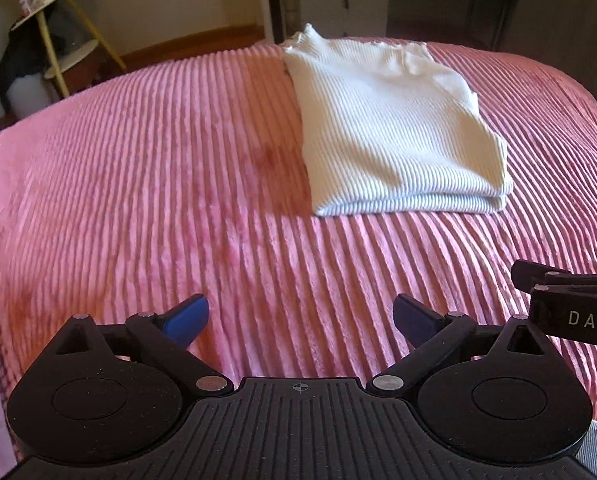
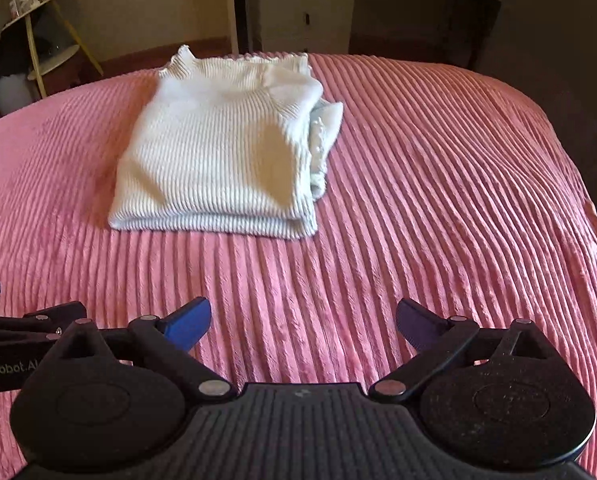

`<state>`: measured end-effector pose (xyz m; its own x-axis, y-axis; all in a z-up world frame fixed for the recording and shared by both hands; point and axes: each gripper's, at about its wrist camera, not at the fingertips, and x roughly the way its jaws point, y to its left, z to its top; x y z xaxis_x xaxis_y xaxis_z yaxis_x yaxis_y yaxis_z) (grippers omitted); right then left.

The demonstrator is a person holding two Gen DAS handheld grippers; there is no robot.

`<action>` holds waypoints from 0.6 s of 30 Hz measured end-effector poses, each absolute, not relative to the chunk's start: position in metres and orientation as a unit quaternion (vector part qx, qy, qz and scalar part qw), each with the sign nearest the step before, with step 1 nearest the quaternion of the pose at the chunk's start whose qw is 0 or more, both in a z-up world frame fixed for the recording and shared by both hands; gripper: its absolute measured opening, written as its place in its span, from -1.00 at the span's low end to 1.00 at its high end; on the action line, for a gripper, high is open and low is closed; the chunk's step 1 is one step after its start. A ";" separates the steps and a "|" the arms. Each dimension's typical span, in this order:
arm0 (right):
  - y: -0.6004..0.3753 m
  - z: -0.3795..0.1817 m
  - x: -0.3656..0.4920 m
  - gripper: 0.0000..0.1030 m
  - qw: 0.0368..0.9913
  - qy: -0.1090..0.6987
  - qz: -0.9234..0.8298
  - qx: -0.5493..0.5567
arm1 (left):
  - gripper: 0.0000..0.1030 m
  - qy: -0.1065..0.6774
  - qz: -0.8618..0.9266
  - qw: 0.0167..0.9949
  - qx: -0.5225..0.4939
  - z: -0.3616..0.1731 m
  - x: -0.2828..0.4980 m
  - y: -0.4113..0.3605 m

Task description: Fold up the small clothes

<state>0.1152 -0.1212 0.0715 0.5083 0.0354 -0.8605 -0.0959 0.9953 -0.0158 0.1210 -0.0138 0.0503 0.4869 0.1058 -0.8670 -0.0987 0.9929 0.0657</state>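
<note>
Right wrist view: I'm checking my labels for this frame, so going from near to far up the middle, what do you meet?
right gripper, jaws open and empty → bare pink ribbed bedspread → folded white ribbed sweater → white drawer cabinet beyond the bed.

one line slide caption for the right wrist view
Open right gripper above pink ribbed bedspread, folded white sweater lying ahead.

Warm sunlight dapples the white sweater (image 2: 218, 152), room behind dim; fisheye edges curve, slight softness.
</note>
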 end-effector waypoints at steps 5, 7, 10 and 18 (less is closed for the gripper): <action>-0.122 0.072 0.118 0.92 0.869 0.493 0.038 -0.017 | 0.97 0.504 0.058 0.862 0.008 0.049 0.126 -0.013; -0.121 0.070 0.119 0.92 0.867 0.497 0.037 -0.018 | 0.96 0.506 0.056 0.861 0.006 0.047 0.127 -0.013; -0.121 0.068 0.119 0.92 0.867 0.497 0.037 -0.021 | 0.96 0.509 0.052 0.859 0.003 0.045 0.128 -0.014; -0.121 0.069 0.120 0.92 0.868 0.495 0.035 -0.011 | 0.96 0.508 0.046 0.860 0.005 0.046 0.131 -0.016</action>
<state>0.1205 -0.1208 0.0686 0.5081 0.0493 -0.8599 -0.0716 0.9973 0.0149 0.1311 -0.0164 0.0457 0.4791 0.0838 -0.8737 -0.0729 0.9958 0.0555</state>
